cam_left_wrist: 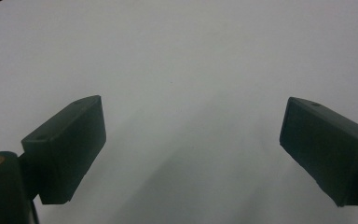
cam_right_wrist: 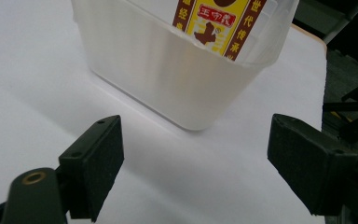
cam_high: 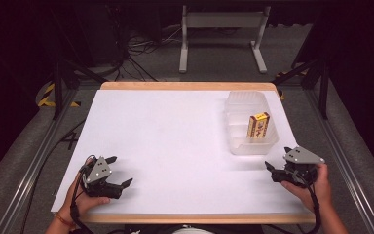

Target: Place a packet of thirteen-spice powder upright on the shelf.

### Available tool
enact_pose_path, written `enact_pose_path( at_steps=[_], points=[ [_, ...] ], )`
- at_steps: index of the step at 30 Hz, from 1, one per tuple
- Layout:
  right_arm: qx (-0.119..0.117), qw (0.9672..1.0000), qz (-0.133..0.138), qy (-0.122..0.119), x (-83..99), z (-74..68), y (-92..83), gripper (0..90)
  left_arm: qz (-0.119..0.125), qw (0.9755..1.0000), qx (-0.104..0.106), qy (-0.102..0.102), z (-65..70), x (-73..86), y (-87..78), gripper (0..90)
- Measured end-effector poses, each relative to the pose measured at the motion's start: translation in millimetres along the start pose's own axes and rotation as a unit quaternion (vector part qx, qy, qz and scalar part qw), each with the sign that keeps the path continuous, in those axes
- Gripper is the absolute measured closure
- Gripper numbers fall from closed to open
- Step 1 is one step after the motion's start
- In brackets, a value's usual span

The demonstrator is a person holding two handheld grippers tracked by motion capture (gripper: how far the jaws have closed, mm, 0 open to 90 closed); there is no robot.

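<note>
A clear plastic tub (cam_high: 238, 109) stands on the white table (cam_high: 175, 146) at the right, with a yellow and red printed box (cam_high: 258, 126) leaning inside its near end. My right gripper (cam_high: 279, 163) rests just in front of the tub, open, nothing between its fingers. In the right gripper view the tub's wall (cam_right_wrist: 168, 65) is close ahead, the box (cam_right_wrist: 216, 23) behind it, and the gripper (cam_right_wrist: 214, 163) is empty. My left gripper (cam_high: 119, 171) lies open at the table's near left corner, far from the tub. In the left gripper view it (cam_left_wrist: 191, 154) frames bare white surface.
A wooden edge (cam_high: 190, 86) borders the table's far side. Beyond it on the floor stand a white metal frame (cam_high: 221, 36) and loose cables (cam_high: 141, 46). Dark stands flank the table at both sides.
</note>
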State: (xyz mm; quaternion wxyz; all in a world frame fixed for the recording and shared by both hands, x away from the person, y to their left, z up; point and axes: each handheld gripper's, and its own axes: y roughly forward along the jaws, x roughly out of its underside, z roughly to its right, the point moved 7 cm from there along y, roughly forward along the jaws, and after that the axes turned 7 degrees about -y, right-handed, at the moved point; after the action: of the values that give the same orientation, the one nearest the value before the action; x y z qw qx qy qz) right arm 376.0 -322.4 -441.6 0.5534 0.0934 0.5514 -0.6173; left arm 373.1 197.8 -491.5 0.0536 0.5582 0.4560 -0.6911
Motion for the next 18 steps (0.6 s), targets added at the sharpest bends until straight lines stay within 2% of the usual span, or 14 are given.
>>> enact_pose_path(
  at_steps=[6, 11, 18],
  points=[
    [0.0, 1.0, 0.002, 0.0, 10.1, -0.1, -2.5, 18.3, 0.0, 1.0, 0.001, 0.0, 0.1, -0.2, 0.5, 7.8],
    [-0.009, 0.9999, 0.008, 0.0, 17.3, -1.0, -5.5, 17.5, -0.003, 1.0, 0.002, 0.001, 0.4, 0.1, 1.3, 7.8],
    [-0.011, 0.9998, 0.012, 0.015, 32.0, 0.7, -8.9, 17.2, -0.001, 1.0, 0.002, -0.001, 0.4, -0.2, 1.6, 7.7]
  ],
)
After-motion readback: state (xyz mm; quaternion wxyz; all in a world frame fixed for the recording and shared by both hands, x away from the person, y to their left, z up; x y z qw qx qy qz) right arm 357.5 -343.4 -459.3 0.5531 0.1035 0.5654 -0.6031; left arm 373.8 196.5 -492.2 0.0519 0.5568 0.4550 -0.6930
